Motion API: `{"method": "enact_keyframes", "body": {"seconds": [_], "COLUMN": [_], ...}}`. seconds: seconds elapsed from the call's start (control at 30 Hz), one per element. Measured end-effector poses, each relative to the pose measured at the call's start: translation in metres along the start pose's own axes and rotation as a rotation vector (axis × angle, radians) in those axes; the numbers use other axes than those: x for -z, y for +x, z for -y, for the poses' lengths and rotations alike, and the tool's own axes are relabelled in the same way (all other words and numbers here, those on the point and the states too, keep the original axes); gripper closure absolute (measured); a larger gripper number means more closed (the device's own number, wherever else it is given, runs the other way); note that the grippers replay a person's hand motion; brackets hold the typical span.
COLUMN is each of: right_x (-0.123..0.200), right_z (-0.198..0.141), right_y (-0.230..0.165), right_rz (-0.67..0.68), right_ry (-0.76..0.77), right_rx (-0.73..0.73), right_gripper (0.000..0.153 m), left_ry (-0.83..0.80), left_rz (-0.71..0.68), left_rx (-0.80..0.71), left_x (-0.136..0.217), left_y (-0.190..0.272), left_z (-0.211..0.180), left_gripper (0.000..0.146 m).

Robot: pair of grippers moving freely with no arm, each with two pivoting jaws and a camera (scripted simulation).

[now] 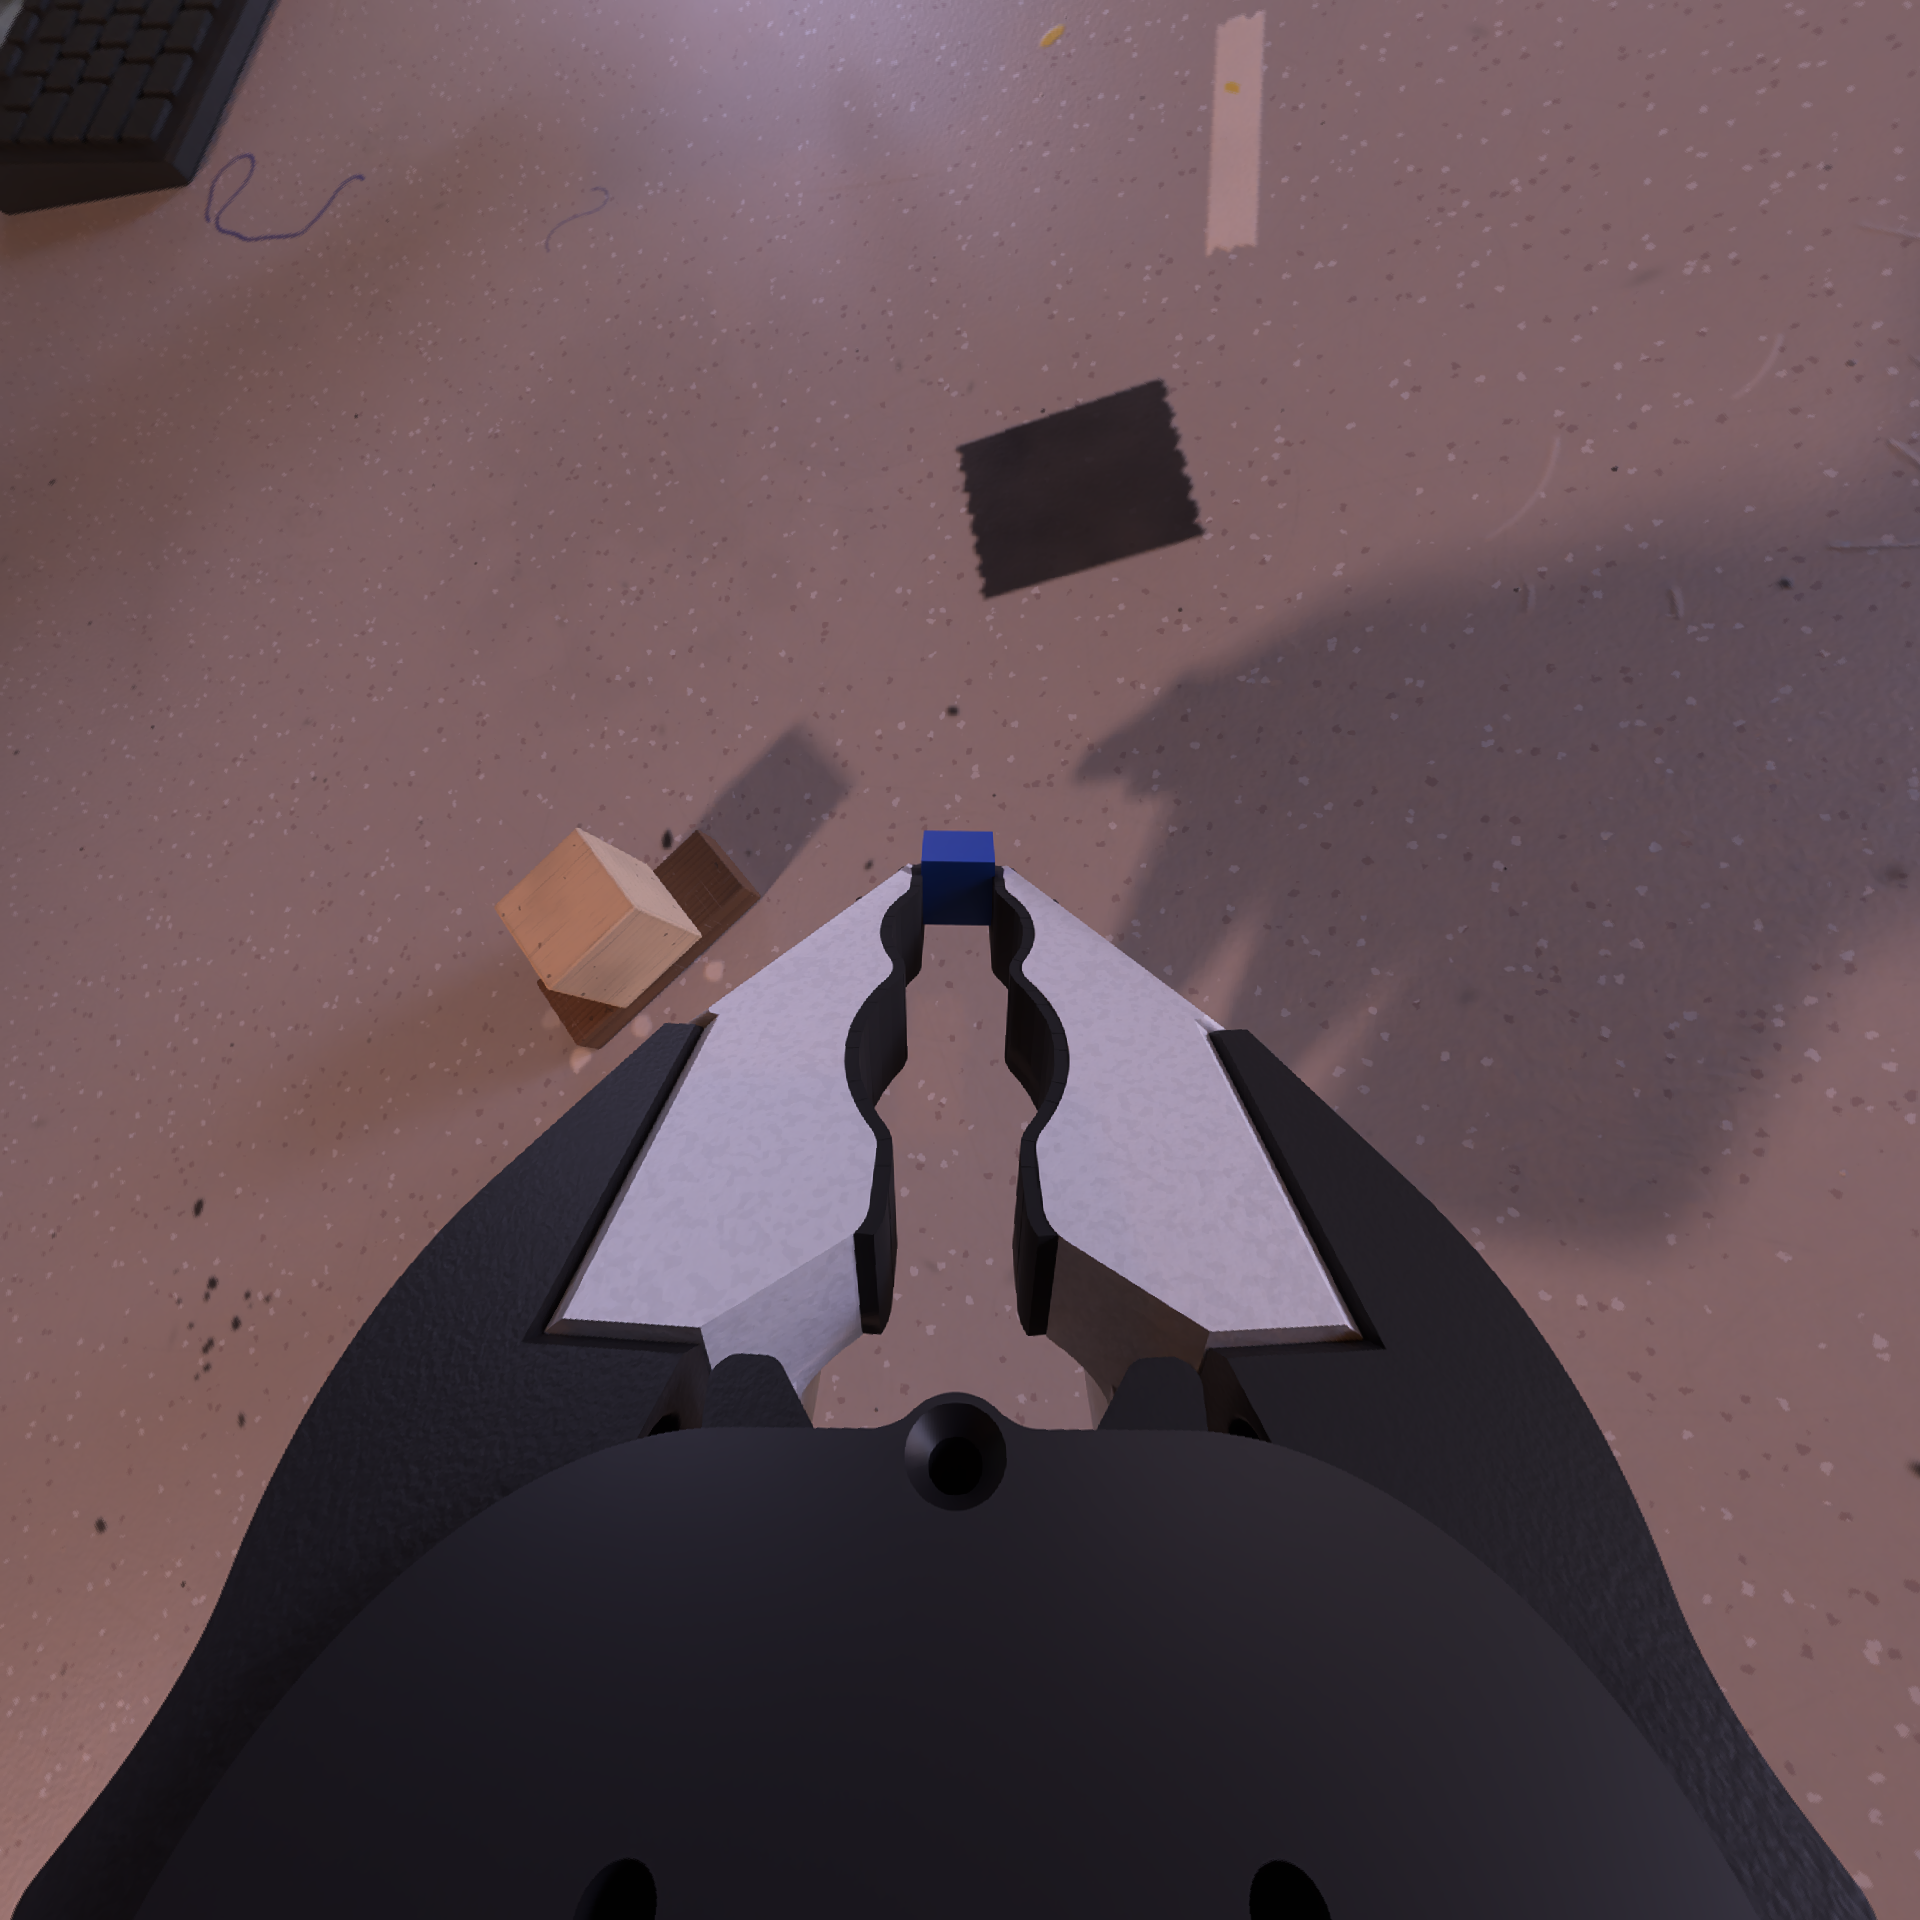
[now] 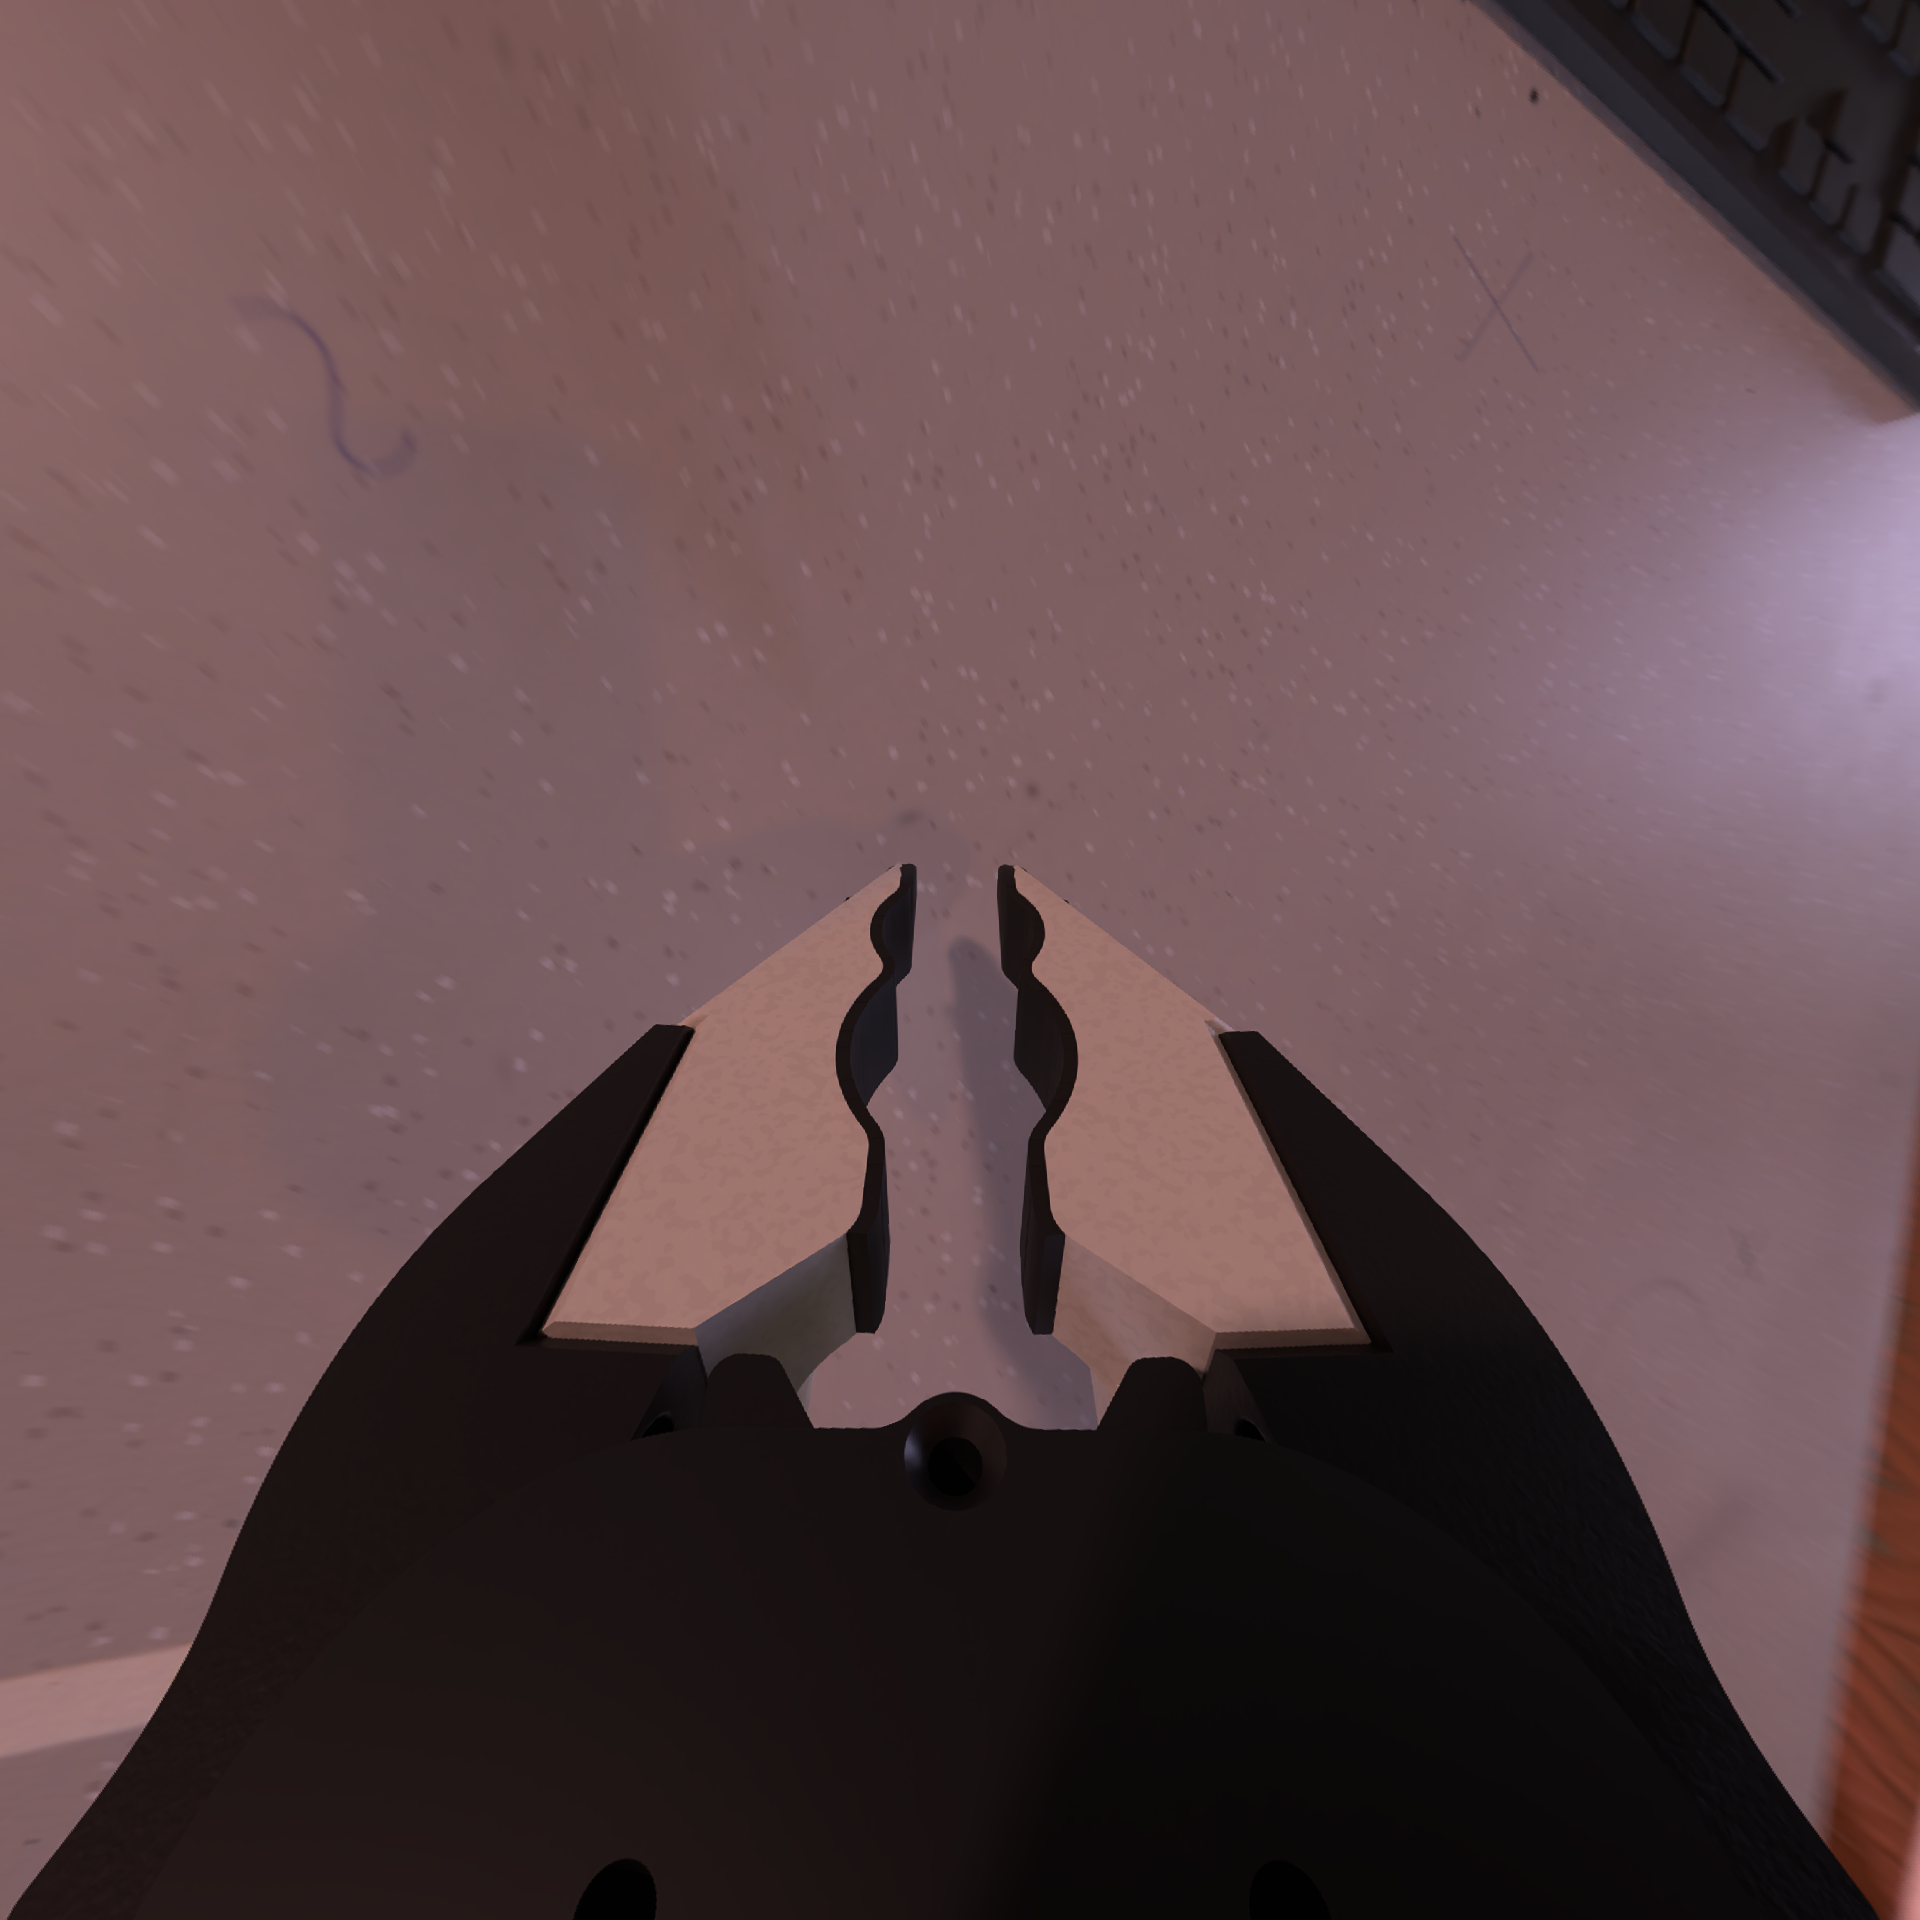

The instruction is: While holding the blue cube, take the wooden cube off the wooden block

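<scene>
Pinching the blue cube [image 1: 957,878], left gripper [image 1: 957,883]; right gripper [image 2: 957,883] fingers slightly parted, empty; wooden cube [image 1: 597,920] atop wooden block [image 1: 712,883].

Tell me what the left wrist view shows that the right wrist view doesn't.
Only the left wrist view shows the left hand-held gripper shut on the small blue cube, the light wooden cube sitting on the dark wooden block, a black rectangular patch and a pale tape strip. Only the right wrist view shows the right hand-held gripper, slightly parted and holding nothing, and an orange wooden edge. Both show the speckled pinkish tabletop and a black keyboard.
</scene>
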State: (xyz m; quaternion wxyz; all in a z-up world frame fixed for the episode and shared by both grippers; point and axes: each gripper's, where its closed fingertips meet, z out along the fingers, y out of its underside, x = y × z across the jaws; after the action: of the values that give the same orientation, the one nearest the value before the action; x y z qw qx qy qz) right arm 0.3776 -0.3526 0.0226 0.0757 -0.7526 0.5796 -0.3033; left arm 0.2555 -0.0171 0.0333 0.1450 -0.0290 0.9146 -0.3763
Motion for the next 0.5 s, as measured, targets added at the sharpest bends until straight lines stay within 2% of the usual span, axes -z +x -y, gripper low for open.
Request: {"method": "enact_keyframes", "body": {"seconds": [0.07,0.23,0.33,0.5], "right_x": [0.002,0.019,0.034,0.075], "right_z": [-0.012,-0.03,-0.015,0.017], "right_y": [0.006,0.018,0.025,0.015], "right_rz": [-0.066,-0.062,-0.061,0.045], "right_ry": [-0.071,-0.146,-0.021,0.202], "right_rx": [0.048,-0.028,-0.078,-0.139], "right_gripper": [0.139,0.148,0.148,0.144], "left_ry": [-0.001,0.0,0.002,-0.003], "left_rz": [-0.003,-0.007,-0.005,-0.004], "left_rx": [0.001,0.004,0.002,-0.01], "left_x": [0.0,0.001,0.0,0.0], "left_y": [0.0,0.0,0.0,0.0], "left_z": [0.0,0.0,0.0,0.0], "left_gripper": [0.135,0.135,0.135,0.135]}}
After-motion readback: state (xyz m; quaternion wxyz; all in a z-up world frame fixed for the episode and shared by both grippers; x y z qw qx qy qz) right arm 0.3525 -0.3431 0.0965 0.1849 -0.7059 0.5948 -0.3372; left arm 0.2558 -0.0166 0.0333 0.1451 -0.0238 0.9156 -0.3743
